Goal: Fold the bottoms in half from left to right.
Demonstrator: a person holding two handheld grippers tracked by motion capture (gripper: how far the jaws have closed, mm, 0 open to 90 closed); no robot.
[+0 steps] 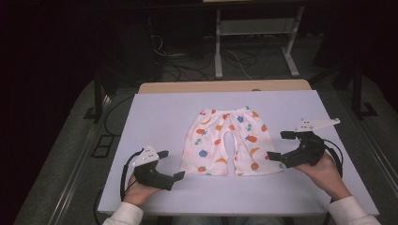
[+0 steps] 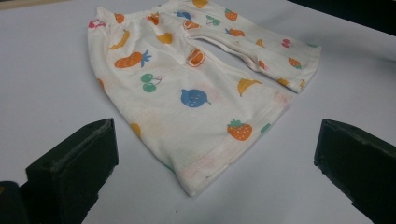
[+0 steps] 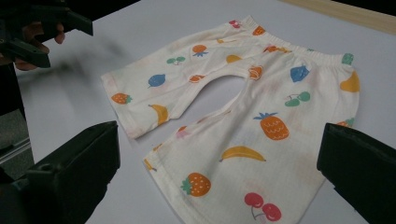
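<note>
A: Where do the pants sit?

B: The small fruit-print pants point(image 1: 228, 142) lie flat in the middle of the white table point(image 1: 155, 112), waistband on the far side, both leg hems on the near side. Nothing is holding them.

A: And the grippers?

B: The left gripper point(image 1: 172, 164) rests low on the table, just near-left of the left leg hem. The right gripper point(image 1: 277, 145) is close beside the right leg's outer edge; I cannot tell whether a jaw tip brushes the cloth. In the left gripper view the hem corner point(image 2: 196, 184) lies between the two jaws, slightly ahead of them.

A: How wide are they?

B: Both stand wide apart, with nothing between the pads.

A: So what makes a good grab here?

B: I judge the step to be reaching in for the two leg hems. Each gripper should come in low, one jaw sliding under the hem edge and the other over it, so both cloth layers are pinched. Closing at matching spots on each leg should keep the fabric from twisting when lifted.
</note>
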